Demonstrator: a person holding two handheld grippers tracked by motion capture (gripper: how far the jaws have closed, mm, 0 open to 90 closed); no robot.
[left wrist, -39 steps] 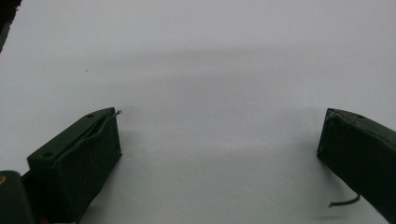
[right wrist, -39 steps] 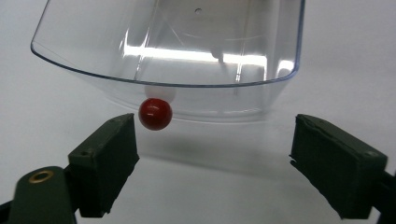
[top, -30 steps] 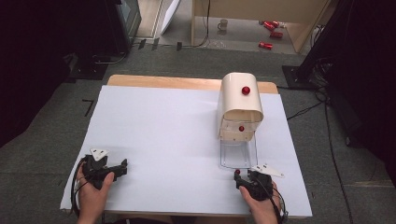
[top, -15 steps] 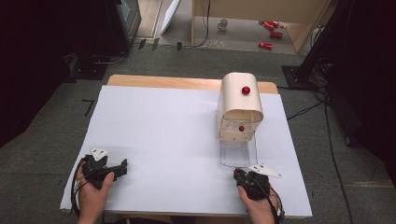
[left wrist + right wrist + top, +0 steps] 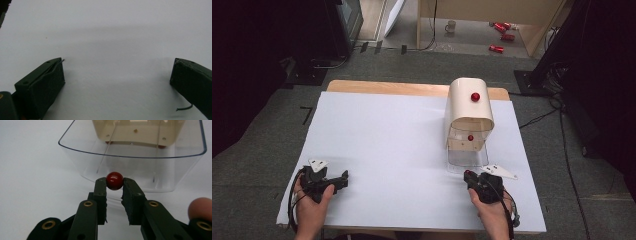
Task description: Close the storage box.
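Observation:
A cream box (image 5: 469, 107) with a rounded top and a red knob (image 5: 475, 96) stands at the right of the white sheet. A clear plastic tray (image 5: 467, 159) juts out from its front, below a second red knob (image 5: 470, 137). My right gripper (image 5: 470, 176) sits just in front of the tray, shut on a small red ball (image 5: 114, 180) that lies against the clear tray's (image 5: 130, 157) front wall. Whether the ball is fixed to the tray I cannot tell. My left gripper (image 5: 343, 179) rests at the sheet's near left corner, open (image 5: 117, 72), nothing between its jaws.
The white sheet (image 5: 387, 140) covers a wooden table (image 5: 387, 87) whose far edge shows. Cables, a mug (image 5: 451, 26) and red cans (image 5: 497, 48) lie on the floor beyond. Dark equipment stands at both sides.
My right gripper has edged forward a little toward the clear tray. The left gripper has not moved.

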